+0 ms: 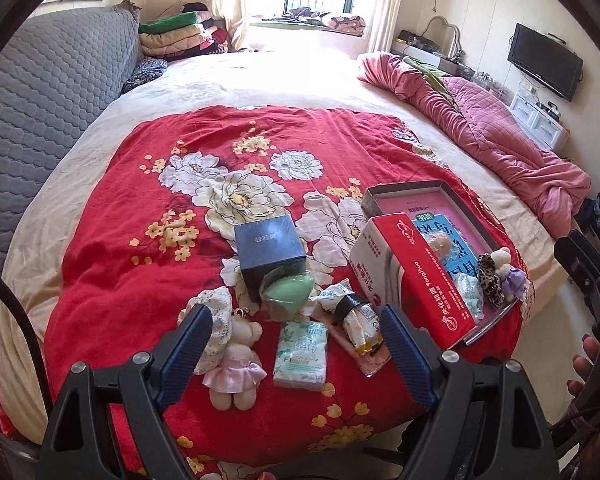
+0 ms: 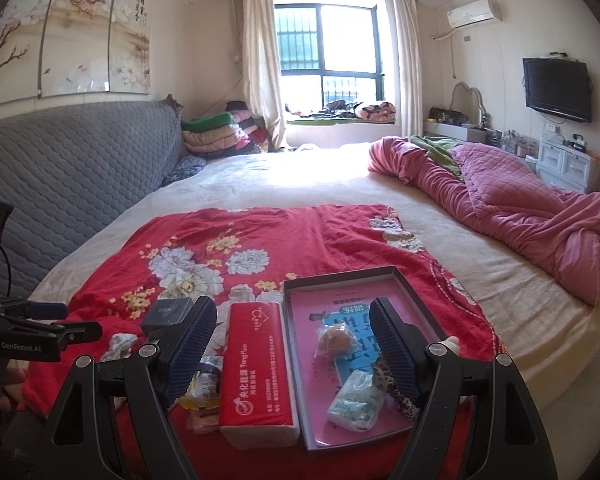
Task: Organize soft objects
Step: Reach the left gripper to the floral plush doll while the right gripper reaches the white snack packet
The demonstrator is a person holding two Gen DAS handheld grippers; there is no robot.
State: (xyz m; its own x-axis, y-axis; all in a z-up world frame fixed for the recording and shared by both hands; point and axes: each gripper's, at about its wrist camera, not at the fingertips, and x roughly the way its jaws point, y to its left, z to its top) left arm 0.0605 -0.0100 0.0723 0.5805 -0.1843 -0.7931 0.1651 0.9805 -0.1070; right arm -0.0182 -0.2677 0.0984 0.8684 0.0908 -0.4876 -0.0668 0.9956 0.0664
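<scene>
Soft things lie on a red flowered cloth (image 1: 112, 240) on the bed. My left gripper (image 1: 294, 316) hangs open and empty above a tissue pack (image 1: 300, 356). A plush bear in a pink dress (image 1: 236, 364) is by its left finger and snack packets (image 1: 360, 322) by its right. A green sponge in wrap (image 1: 286, 290) leans on a dark blue box (image 1: 270, 254). My right gripper (image 2: 292, 308) is open and empty over a red tissue box (image 2: 256, 368) and a pink-lined tray (image 2: 340, 274). The tray holds a wrapped bun (image 2: 334, 340), a tissue pack (image 2: 356, 400) and a leopard scrunchie (image 2: 384, 372).
A small bear in purple (image 1: 508, 270) sits at the tray's right edge. A white flowered cloth (image 1: 216, 320) lies under the left finger. A crumpled pink quilt (image 2: 520, 216) fills the bed's right side and a grey quilted headboard (image 2: 80, 160) runs along the left. A hand (image 1: 588, 364) holds the other gripper.
</scene>
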